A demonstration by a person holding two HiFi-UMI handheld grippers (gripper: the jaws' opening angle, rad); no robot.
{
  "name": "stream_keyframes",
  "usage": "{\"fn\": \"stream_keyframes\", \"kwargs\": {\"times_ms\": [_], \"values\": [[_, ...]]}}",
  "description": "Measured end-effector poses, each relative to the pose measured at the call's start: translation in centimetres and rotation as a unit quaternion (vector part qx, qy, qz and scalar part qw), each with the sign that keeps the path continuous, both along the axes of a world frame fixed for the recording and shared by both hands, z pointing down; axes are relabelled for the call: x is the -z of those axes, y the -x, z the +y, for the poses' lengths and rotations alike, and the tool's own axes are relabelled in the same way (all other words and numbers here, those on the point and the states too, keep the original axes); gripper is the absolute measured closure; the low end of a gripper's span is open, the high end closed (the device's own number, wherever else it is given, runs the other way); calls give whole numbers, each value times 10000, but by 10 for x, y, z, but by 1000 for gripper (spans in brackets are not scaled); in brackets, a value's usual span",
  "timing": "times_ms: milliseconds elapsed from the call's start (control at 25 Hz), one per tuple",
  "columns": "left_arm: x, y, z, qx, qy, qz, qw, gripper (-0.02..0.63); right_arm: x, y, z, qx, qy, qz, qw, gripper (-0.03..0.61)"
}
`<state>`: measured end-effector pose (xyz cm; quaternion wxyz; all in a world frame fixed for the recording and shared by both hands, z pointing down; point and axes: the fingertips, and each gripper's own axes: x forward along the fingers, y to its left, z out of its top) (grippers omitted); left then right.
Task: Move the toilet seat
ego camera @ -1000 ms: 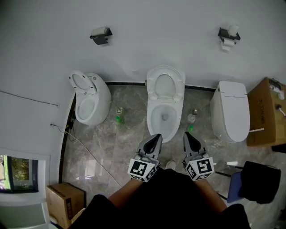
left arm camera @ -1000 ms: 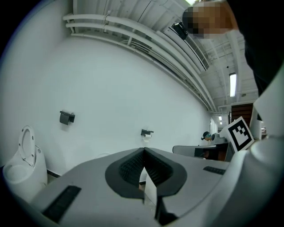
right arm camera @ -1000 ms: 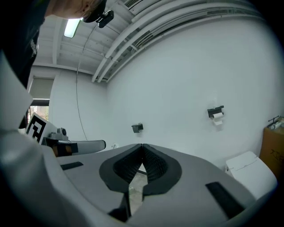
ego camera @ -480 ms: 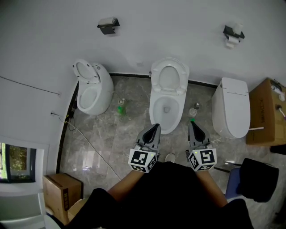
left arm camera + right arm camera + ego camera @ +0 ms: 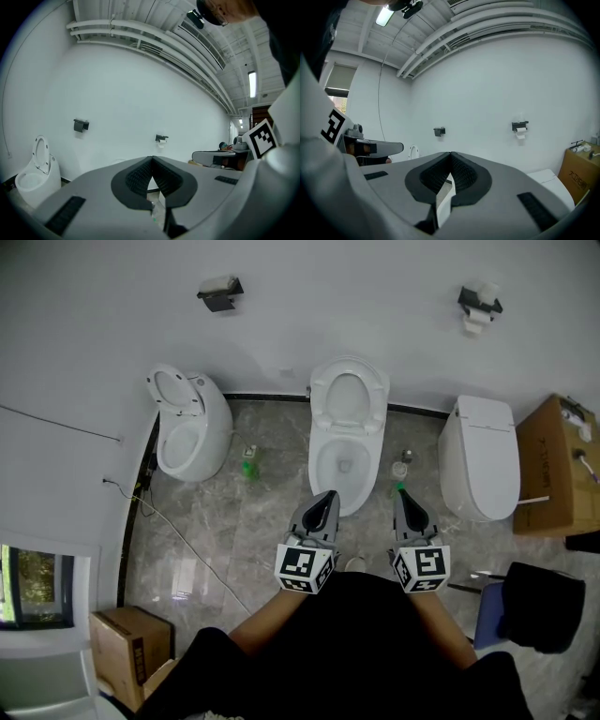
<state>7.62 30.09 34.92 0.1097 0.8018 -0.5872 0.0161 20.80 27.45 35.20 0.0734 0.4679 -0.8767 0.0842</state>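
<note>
Head view puts the middle toilet point(image 5: 343, 465) straight ahead, its toilet seat point(image 5: 349, 396) tipped up against the wall behind the bowl. Both tools hang short of the bowl's front rim: the left hand-held gripper point(image 5: 328, 499) and the right hand-held gripper point(image 5: 401, 499) each have their jaws pressed together on nothing. Arriving like that, they could only nudge the seat, and a nudged seat would likely drop and slam onto the bowl. A green bottle point(image 5: 249, 466) left of the toilet and a small bottle point(image 5: 400, 469) just right of its base could be knocked by a wide swing. With the wall behind, the seat can only swing forward. Floor point(image 5: 272, 521) in front of the toilet is open, though a cable point(image 5: 192, 562) trails across it to the left.
</note>
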Motion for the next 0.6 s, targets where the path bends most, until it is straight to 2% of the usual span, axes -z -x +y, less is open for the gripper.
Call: {"fn": "stream_keyframes", "kwargs": {"times_ms": [320, 600], "values": [[6, 7, 2, 3, -96, -27, 10000, 600, -2, 4, 3, -38, 14, -33, 10000, 549], [15, 9, 9, -103, -318, 174, 9993, 600, 3, 12, -3, -35, -56, -42, 10000, 549]]}}
